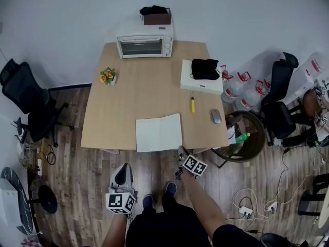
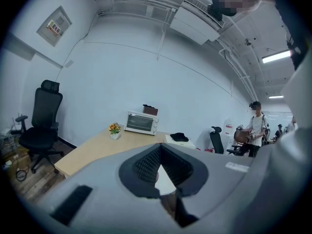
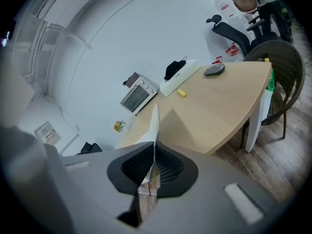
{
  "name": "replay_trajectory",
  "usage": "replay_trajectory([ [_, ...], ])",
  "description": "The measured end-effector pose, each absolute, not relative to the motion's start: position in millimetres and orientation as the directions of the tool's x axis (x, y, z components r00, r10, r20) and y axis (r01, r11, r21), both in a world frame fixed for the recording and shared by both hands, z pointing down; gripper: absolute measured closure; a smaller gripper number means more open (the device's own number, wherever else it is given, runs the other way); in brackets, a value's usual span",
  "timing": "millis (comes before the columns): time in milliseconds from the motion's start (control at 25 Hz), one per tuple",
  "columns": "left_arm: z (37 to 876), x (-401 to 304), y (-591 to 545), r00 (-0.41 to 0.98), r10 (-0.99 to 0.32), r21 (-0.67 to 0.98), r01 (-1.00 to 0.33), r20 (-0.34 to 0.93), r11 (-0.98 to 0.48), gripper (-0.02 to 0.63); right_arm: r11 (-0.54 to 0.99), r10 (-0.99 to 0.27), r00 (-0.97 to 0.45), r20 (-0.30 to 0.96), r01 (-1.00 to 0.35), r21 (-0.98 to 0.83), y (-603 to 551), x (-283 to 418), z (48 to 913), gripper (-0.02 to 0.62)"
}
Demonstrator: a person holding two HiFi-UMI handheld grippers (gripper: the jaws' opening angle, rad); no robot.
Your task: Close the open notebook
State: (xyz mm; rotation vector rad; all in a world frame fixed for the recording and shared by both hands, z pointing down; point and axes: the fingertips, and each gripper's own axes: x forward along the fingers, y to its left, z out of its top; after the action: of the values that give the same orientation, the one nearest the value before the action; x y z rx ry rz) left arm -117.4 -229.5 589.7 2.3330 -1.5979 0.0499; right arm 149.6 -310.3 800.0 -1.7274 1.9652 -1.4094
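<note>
An open white notebook (image 1: 154, 134) lies at the near edge of the wooden table (image 1: 128, 102). My right gripper (image 1: 181, 151) is at the notebook's near right corner. In the right gripper view the gripper (image 3: 154, 147) is shut on the right-hand leaf (image 3: 155, 123), which stands raised and edge-on between the jaws. My left gripper (image 1: 123, 169) hangs below the table's front edge, left of the notebook and apart from it. In the left gripper view its jaws (image 2: 159, 146) meet at the tips with nothing held.
A toaster oven (image 1: 144, 45) stands at the table's far edge, a flower pot (image 1: 107, 76) at the left. On the right are a white box with a black cloth (image 1: 201, 76), a yellow marker (image 1: 193, 105) and a mouse (image 1: 216, 116). A wicker chair (image 1: 252, 138) stands close to the right.
</note>
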Motion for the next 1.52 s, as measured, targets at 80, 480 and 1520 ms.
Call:
replay_trajectory([
  [80,587.2,-117.7,-228.4,0.38,-0.904,0.229,-0.914,0.197,-0.335,0.603,-0.093,-0.843,-0.311,0.44,-0.721,-0.687,-309.8,146.1,794.8,0.571],
  [480,582.5,-128.9,-220.4,0.379,-0.907,0.239,-0.912,0.185,-0.332,0.603,0.004,-0.844,-0.267,0.464,-0.87,-0.493,-309.6,120.7,773.2,0.571],
  [1520,578.9,-171.6,-206.1,0.339,-0.925,0.253,-0.923,0.172,-0.291,0.603,0.142,-0.835,-0.254,0.488,-0.957,-0.255,-309.7,36.5,743.2,0.565],
])
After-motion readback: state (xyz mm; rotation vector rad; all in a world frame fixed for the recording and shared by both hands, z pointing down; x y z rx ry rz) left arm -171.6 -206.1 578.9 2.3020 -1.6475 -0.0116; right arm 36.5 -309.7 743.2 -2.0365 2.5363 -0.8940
